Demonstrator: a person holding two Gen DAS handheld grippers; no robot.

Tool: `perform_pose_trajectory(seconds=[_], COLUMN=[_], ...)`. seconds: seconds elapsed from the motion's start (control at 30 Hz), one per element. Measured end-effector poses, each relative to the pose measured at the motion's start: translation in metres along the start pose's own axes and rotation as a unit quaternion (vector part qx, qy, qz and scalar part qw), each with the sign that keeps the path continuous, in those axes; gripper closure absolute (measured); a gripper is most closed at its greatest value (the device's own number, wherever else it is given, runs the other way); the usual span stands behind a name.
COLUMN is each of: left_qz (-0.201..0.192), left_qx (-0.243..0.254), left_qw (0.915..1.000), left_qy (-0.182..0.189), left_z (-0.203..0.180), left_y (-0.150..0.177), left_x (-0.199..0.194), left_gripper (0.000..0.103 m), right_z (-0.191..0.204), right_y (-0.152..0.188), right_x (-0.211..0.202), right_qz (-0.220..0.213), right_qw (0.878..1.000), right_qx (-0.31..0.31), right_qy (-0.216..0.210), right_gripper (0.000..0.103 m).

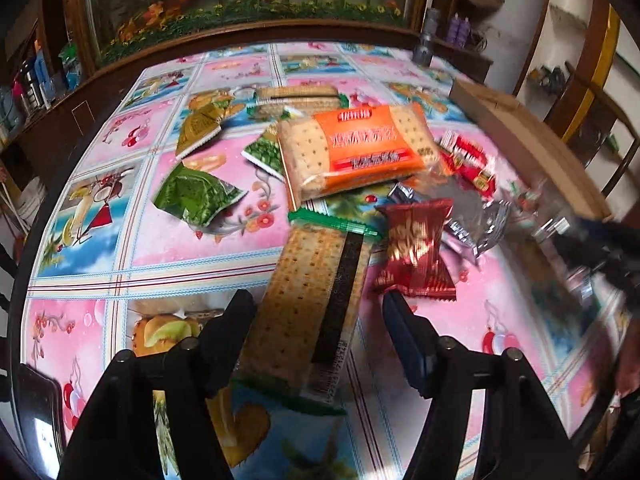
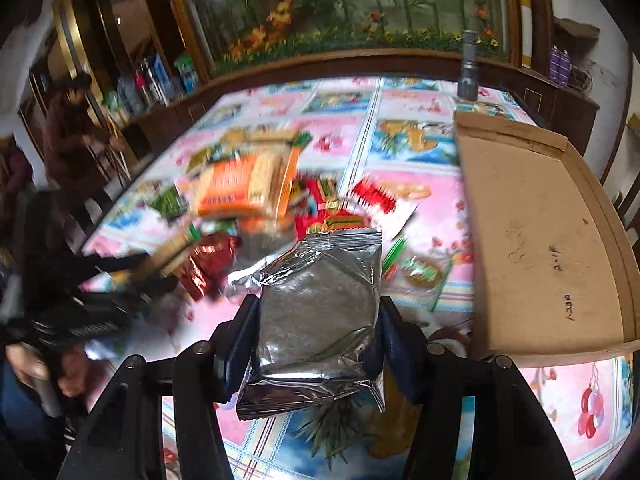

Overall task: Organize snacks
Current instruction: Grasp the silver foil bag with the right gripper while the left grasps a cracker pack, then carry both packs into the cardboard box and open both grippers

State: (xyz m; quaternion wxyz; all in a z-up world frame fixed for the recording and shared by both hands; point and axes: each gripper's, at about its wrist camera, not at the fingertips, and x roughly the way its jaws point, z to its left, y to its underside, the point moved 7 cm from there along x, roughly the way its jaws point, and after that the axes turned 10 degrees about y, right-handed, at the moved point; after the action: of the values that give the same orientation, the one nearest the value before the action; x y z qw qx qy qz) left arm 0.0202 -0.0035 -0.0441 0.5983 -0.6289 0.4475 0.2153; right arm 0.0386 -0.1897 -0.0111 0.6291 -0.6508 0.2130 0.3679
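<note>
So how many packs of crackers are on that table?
3. A long pack lies between the fingers of the open left gripper, an orange-labelled pack lies beyond it, and a third pack sits farther back. Others may be hidden underneath.

The counter [image 1: 200, 240] wears a pink and blue fruit-print cloth. Straight ahead of the left hand-held gripper [image 1: 316, 320] lies a long cracker packet [image 1: 316, 304], with a red candy wrapper [image 1: 416, 248] just to its right. Farther ahead sit an orange biscuit pack [image 1: 360, 148] and green packets [image 1: 196, 196]. A shallow cardboard box [image 2: 536, 232] rests to the right of the right hand-held gripper [image 2: 316, 336]
</note>
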Motion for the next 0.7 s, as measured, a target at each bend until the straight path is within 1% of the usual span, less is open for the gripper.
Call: perform_pose_trajectory(seconds=[0.03,0.07,0.13,0.2,0.23,0.37,0.5,0.57,0.7], left_qz=[0.008,0.003,0.0,-0.005,-0.008,-0.011,-0.011,-0.018,-0.04], left_qx=[0.0,0.01,0.011,0.011,0.01,0.01,-0.011,-0.02,-0.023], left_qw=[1.0,0.9998,0.9997,0.9997,0.9996,0.9997,0.9998,0.9992,0.9981], left_qy=[-0.004,-0.017,-0.019,-0.024,-0.024,-0.021,0.014,0.029,0.04], left_z=[0.001,0.0,-0.001,-0.002,-0.002,-0.004,-0.002,-0.002,-0.002], left_y=[0.002,0.001,0.001,0.0,-0.001,0.001,0.006,0.006,-0.001], left_x=[0.004,0.005,0.007,0.007,0.006,0.003,-0.006,-0.013,-0.03], left_gripper=[0.037,0.036,0.037,0.049,0.058,0.058,0.058,0.058,0.058], right_z=[-0.005,-0.011,-0.018,-0.023,-0.025,-0.025,-0.028,-0.031,-0.037], right_y=[-0.003,-0.006,-0.009,-0.012,-0.013,-0.012,-0.012,-0.014,-0.02], right_x=[-0.004,-0.007,-0.009,-0.01,-0.009,-0.01,-0.014,-0.017,-0.021], right_qz=[-0.007,-0.013,-0.019,-0.023,-0.023,-0.026,-0.03,-0.034,-0.041], right_qw=[1.0,1.0,1.0,0.999,0.999,0.999,0.999,0.998,0.998], right_qx=[0.007,0.011,0.02,0.033,0.038,0.045,0.045,0.049,0.054], right_qy=[0.003,0.009,0.009,0.004,0.001,-0.005,-0.002,-0.002,0.002], right_gripper=[0.04,0.04,0.04,0.04,0.04,0.04,0.04,0.04,0.04])
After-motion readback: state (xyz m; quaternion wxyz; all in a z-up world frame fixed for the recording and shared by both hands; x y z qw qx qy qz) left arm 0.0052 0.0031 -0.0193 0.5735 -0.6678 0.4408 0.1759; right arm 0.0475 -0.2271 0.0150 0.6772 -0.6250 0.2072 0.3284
